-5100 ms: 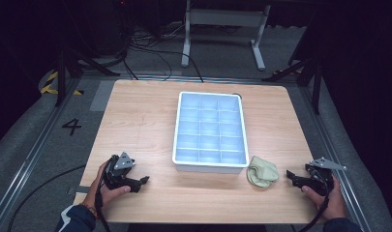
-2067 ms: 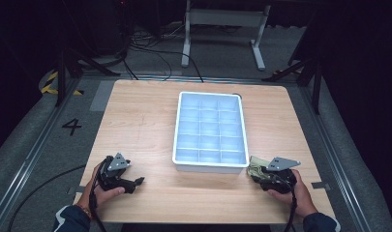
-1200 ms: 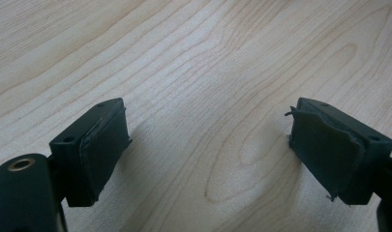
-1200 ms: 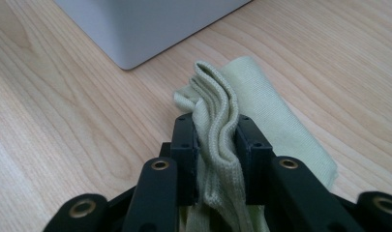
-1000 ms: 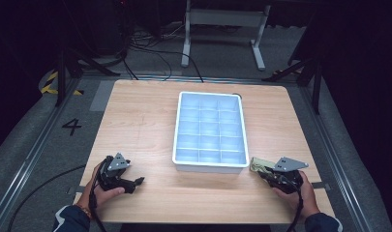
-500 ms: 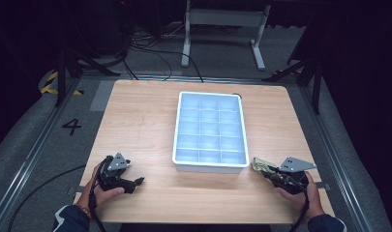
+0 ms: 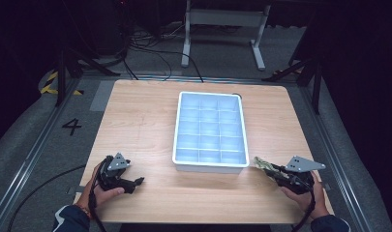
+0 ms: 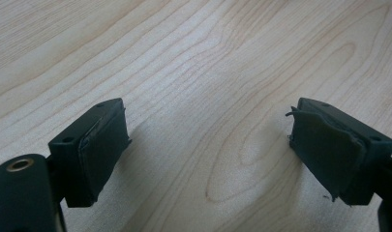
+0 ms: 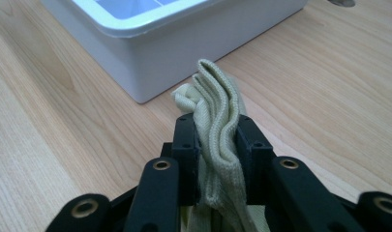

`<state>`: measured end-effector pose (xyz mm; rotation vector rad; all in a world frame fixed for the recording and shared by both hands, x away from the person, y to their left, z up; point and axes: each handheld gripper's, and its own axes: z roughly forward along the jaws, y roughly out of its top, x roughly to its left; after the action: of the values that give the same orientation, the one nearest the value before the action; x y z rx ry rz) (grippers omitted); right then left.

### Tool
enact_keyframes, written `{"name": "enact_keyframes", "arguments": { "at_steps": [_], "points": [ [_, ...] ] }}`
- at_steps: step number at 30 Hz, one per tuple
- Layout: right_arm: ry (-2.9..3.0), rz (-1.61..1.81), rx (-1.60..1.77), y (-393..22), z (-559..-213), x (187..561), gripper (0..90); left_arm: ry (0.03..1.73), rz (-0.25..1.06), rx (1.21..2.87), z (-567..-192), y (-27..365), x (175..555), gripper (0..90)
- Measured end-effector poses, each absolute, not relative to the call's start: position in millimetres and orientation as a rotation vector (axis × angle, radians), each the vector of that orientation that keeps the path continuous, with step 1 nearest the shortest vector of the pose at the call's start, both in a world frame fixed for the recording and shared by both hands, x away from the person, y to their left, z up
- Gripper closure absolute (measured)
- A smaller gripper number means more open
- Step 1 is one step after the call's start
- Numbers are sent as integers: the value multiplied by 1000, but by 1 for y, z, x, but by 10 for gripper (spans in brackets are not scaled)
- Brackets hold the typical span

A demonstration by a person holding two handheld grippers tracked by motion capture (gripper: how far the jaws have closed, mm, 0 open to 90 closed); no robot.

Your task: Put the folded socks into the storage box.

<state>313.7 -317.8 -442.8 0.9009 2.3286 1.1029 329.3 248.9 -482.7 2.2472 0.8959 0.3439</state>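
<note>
High view: the right gripper (image 7: 269,168) sits at the table's (image 7: 145,111) near right corner, jaws clamped on a pale green sock (image 7: 261,163), snout aimed left and away at the near right corner of the white compartment tray (image 7: 209,166). The tray lies just beside the sock, up and to the left of the jaws, so this hand is by far the nearer 1. The left gripper (image 7: 137,181) rests well apart at the near left.

Left gripper view: jaws stand wide apart over bare wood, nothing between the pads (image 8: 100,145).

Right gripper view: the sock (image 9: 217,121) is pinched in folds, its long axis running straight out along the jaws toward the tray wall (image 9: 193,46), apparently not touching it.
</note>
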Motion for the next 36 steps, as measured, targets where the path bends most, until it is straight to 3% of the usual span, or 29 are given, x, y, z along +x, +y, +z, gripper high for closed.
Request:
{"name": "enact_keyframes", "arguments": {
  "at_steps": [36],
  "points": [
    [2218, 1268, 852, -327, -403, 305, 737, 896, 344, 2247, -483, 249, 329, 135]
  ]
}}
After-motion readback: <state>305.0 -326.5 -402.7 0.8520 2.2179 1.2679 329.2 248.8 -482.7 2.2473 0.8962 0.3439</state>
